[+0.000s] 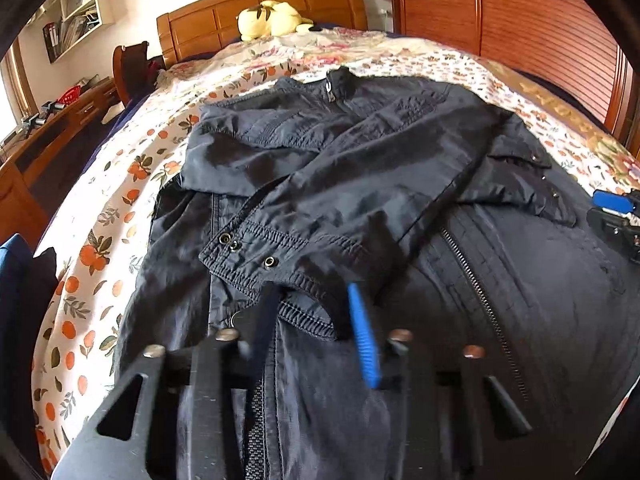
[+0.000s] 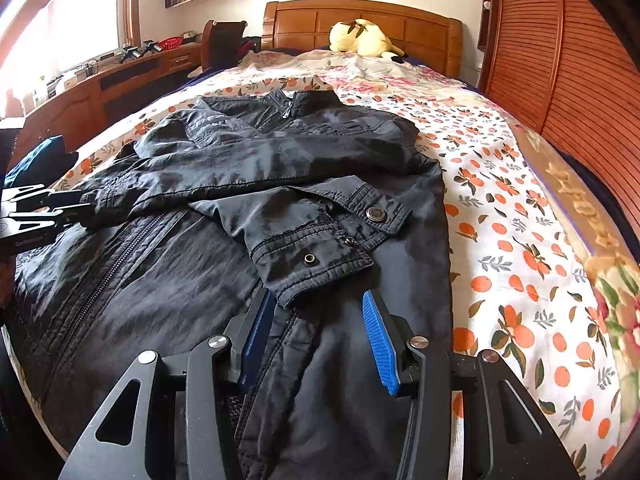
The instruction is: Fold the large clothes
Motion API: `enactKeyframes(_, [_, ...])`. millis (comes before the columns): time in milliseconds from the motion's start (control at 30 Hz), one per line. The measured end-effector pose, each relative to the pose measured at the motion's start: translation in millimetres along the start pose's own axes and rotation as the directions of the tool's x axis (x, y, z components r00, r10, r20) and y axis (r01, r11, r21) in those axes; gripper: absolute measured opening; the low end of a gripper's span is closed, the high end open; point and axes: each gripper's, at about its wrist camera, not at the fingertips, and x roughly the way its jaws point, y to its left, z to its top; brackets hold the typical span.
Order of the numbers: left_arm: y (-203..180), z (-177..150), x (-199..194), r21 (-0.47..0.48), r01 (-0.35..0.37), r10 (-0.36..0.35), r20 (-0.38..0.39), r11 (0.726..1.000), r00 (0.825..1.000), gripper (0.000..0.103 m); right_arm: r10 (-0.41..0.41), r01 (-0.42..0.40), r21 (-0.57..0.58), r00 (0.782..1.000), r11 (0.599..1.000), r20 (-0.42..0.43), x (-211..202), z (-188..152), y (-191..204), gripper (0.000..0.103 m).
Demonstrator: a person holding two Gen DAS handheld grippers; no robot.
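While the left gripper [image 1: 316, 320] sits half-shut astride a sleeve cuff [image 1: 276, 272], whether it pinches is unclear; the right gripper [image 2: 320, 320] gapes wider, gripping nothing. Black jacket [image 2: 240, 184] lies on the bed [image 2: 500, 200], 2 sleeves folded in. Only the right view shows the window [image 2: 80, 20]. Red basket [image 2: 170, 43] on the desk [image 2: 132, 72], contents unreadable.

Black jacket [image 2: 248, 200], white bedspread [image 2: 500, 240] printed with orange fruit and green leaves, reddish-brown wooden headboard [image 2: 360, 20], pale yellow plush toy [image 2: 360, 38], blue gripper pads [image 2: 380, 344]
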Motion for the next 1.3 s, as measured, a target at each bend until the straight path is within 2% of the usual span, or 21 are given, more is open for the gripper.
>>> enactKeyframes(33, [0.7,-0.1,1.2,-0.003,0.012,-0.012,-0.007,1.000,1.000,0.009,-0.001,0.001,0.000,1.000,1.000,0.000,0.1,-0.3,0.1,0.048])
enactKeyframes(67, [1.1,-0.3,1.8,-0.005,0.026,-0.026,-0.016,1.000,1.000,0.003,-0.001,0.001,-0.001,1.000,1.000,-0.001,0.4,-0.7,0.3,0.048])
enactKeyframes(167, [-3.4,-0.5,-11.0,0.014,0.018,-0.018,0.020,1.000,1.000,0.003,-0.002,0.002,-0.004,1.000,1.000,-0.003,1.2,-1.2,0.7,0.048])
enactKeyframes(300, [-13.5,-0.7,-39.1,0.038,0.040,-0.043,0.076,0.998,0.996,0.003,-0.003,0.003,-0.010,1.000,1.000,-0.003,1.4,-1.5,1.4,0.048])
enactKeyframes(667, [-16.2,-2.5,-56.1,0.050,0.026,-0.030,0.095,0.998,0.995,0.003,-0.012,0.012,-0.022,1.000,1.000,-0.007,2.9,-2.5,4.0,0.048])
enactKeyframes(833, [-11.2,-9.7,-69.6,0.047,0.003,-0.009,0.129,0.999,0.992,0.004,-0.012,0.011,-0.031,1.000,0.999,-0.010,4.6,-2.6,5.4,0.048])
enactKeyframes(900, [-8.5,-14.4,-76.6,0.043,0.003,-0.009,0.147,0.999,0.989,0.020,-0.012,0.011,-0.035,1.000,0.999,-0.013,5.9,-2.9,5.8,0.048])
enactKeyframes(933, [-6.3,-16.7,-80.6,0.039,0.007,-0.013,0.161,0.999,0.987,0.040,-0.012,0.012,-0.037,1.000,0.999,-0.015,6.7,-3.0,5.9,0.048])
enactKeyframes(967, [-3.5,-19.7,-84.2,0.034,0.008,-0.014,0.170,0.999,0.985,0.052,-0.012,0.012,-0.038,1.000,0.999,-0.017,7.4,-3.0,6.2,0.048])
enactKeyframes(1000, [-1.0,-22.5,-86.2,0.031,-0.003,-0.003,0.168,1.000,0.986,0.057,-0.013,0.012,-0.040,1.000,0.999,-0.018,8.0,-3.1,6.4,0.048])
enactKeyframes(1067, [3.6,-28.1,-89.9,0.027,-0.009,0.005,0.171,1.000,0.985,0.081,-0.015,0.014,-0.041,1.000,0.999,-0.020,9.0,-3.3,6.8,0.048])
enactKeyframes(1300, [29.1,-55.5,-101.0,-0.036,-0.023,0.029,0.174,0.999,0.984,0.081,-0.025,0.023,-0.047,0.999,0.999,-0.039,16.6,-5.0,9.0,0.048])
